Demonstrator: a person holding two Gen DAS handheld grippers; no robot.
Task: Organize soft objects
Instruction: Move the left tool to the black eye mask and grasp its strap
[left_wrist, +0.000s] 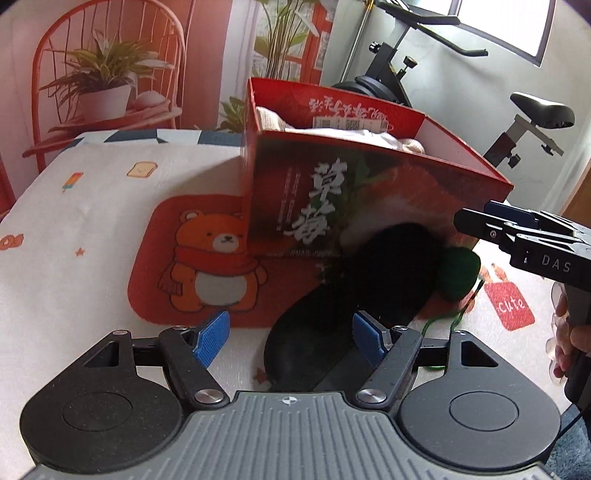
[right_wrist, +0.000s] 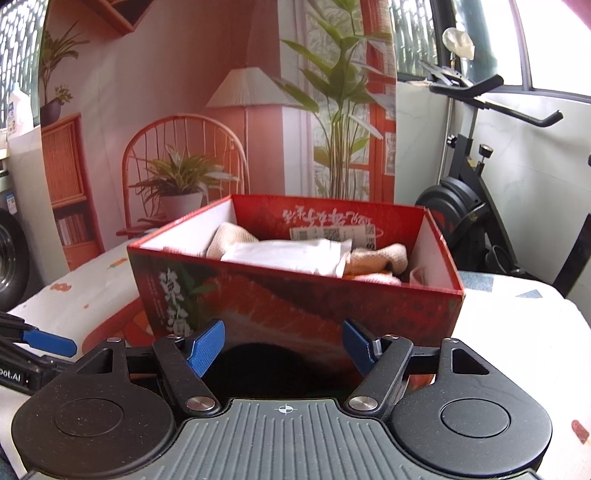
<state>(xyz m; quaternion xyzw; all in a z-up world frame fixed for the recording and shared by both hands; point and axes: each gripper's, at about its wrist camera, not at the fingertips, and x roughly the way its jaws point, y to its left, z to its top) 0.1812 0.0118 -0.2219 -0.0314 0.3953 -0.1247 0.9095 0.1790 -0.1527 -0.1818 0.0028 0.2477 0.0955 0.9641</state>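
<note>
**Taking the black insole cleanly**

The left gripper (left_wrist: 290, 334) hangs released over the near end of the black insole (left_wrist: 347, 295), its blue pads on either side and not pressing. The insole leans against the red box (left_wrist: 369, 192), on the bear mat (left_wrist: 192, 258). Grip the near edge firmly. The right gripper (right_wrist: 282, 345) is also released, near the box; the dark shape before it is probably the same insole. Beware the green yarn ball (left_wrist: 460, 273) at the right: its loose thread may snag.
</note>
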